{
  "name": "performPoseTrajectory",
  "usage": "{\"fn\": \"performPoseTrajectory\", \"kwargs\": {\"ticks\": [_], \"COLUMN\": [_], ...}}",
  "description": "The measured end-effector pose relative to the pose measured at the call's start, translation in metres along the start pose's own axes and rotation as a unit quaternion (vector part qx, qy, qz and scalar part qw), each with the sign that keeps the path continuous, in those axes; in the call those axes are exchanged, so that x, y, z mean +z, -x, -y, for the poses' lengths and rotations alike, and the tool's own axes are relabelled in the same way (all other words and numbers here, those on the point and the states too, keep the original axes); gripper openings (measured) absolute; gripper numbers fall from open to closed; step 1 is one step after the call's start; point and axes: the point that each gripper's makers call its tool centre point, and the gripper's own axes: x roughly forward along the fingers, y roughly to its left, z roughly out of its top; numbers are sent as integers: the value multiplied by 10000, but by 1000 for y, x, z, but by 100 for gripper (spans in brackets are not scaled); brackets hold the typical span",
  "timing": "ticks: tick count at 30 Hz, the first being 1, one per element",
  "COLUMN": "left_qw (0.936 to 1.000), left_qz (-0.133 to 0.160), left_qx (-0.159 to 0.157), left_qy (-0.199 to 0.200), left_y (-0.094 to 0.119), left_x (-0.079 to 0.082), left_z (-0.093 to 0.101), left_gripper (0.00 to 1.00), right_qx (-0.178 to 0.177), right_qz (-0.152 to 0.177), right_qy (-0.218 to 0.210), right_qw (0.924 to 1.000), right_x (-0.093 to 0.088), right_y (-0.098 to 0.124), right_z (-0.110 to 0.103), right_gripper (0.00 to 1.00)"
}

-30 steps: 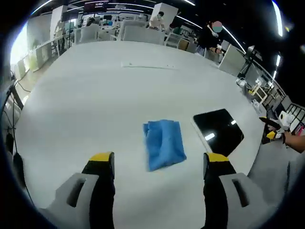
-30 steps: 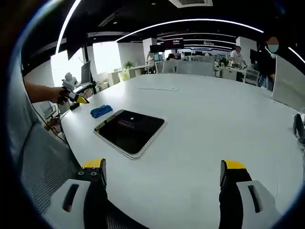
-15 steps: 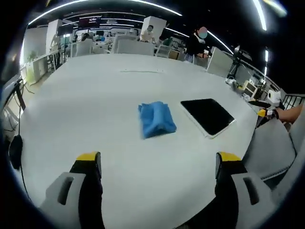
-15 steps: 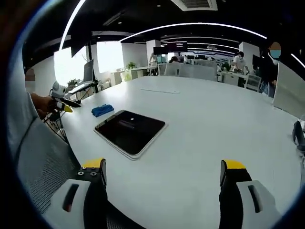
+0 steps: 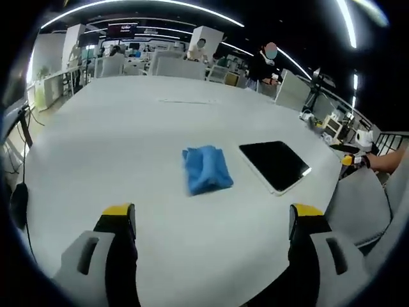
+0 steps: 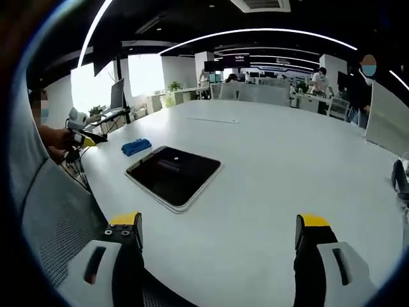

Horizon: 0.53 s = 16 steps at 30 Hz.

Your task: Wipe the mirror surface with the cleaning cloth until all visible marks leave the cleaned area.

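A crumpled blue cleaning cloth [image 5: 206, 169] lies on the white table [image 5: 115, 134], ahead of my left gripper [image 5: 208, 220], whose jaws stand wide apart with nothing between them. To the cloth's right lies the dark rectangular mirror [image 5: 274, 165], flat near the table's edge. In the right gripper view the mirror [image 6: 174, 174] lies ahead and left of my right gripper [image 6: 220, 230], which is open and holds nothing. The cloth [image 6: 136, 147] is small beyond the mirror. The other gripper [image 6: 82, 139] shows at far left, held by a hand. The right gripper [image 5: 353, 160] shows at the left view's right edge.
A grey mesh chair back [image 6: 57, 224] stands at the table's near edge. A long thin strip [image 5: 188, 101] lies far across the table. Several people and desks with chairs [image 5: 172, 64] stand beyond the table. A dark object [image 6: 399, 176] sits at the table's right edge.
The left gripper view has shifted slightly; cloth and mirror now sit a little lower and nearer. The right gripper view is nearly unchanged. Neither cloth nor mirror has moved on the table.
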Motion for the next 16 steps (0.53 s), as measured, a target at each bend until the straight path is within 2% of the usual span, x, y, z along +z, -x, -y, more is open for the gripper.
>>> {"fn": "performPoseTrajectory", "kwargs": {"ticks": [7, 11, 16], "left_qw": [9999, 9999, 9999], "left_qz": [55, -87, -10], "left_qx": [60, 42, 81], "left_qy": [83, 100, 113], "left_y": [3, 3, 5], "left_x": [-1, -9, -7], "left_z": [-1, -1, -3], "left_gripper": [99, 99, 99], "right_qx": [-4, -65, -33], "right_qz": [-45, -41, -63], "right_qy": [51, 10, 7], "right_qw": [10000, 10000, 10000], "right_x": [-2, -2, -2], "right_y": [-1, 0, 0], "right_z": [1, 4, 2], "right_gripper": [99, 99, 99]}}
